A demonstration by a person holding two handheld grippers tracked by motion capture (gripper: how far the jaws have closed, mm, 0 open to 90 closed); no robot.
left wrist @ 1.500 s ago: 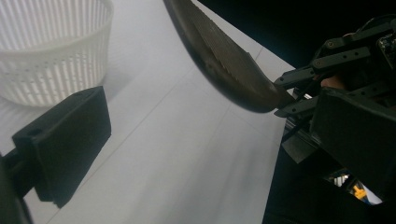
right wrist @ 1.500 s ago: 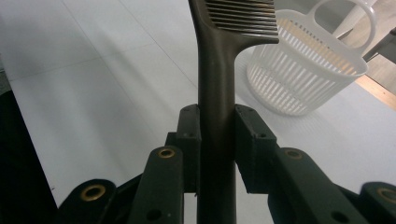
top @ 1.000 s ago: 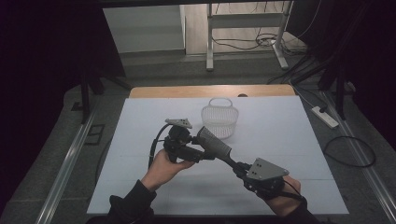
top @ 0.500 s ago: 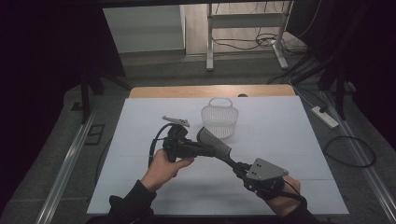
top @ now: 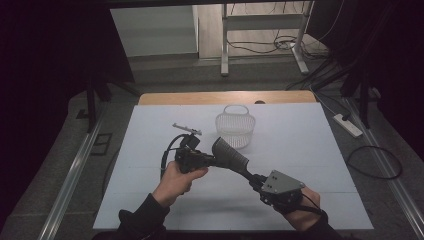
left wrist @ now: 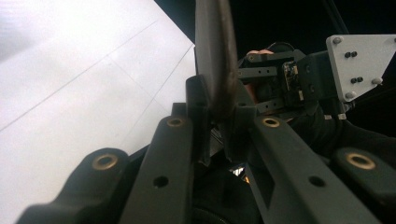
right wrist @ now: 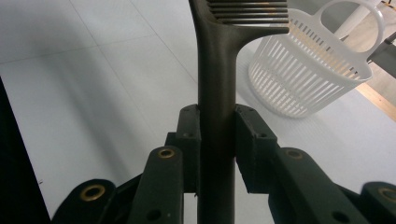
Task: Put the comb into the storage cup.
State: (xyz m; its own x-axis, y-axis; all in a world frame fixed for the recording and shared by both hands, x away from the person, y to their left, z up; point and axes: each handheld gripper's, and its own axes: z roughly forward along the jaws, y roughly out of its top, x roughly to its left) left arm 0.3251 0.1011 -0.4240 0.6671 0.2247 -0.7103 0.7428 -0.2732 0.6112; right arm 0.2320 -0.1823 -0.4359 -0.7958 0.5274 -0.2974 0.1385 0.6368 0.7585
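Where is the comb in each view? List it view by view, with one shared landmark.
High view: comb at centre, slanting down to the right.
Left gripper view: edge-on, top centre, rising from between the jaws.
Right gripper view: centre, handle clamped between the jaws, teeth at top.
Shared landmark: white table sheet.

left gripper [top: 209, 160] drawn slightly back toward the table's near edge and left, comb [top: 231, 155] head lowered a little away from the basket [top: 234, 129], right gripper [top: 254, 179] barely shifted, grip on comb unchanged
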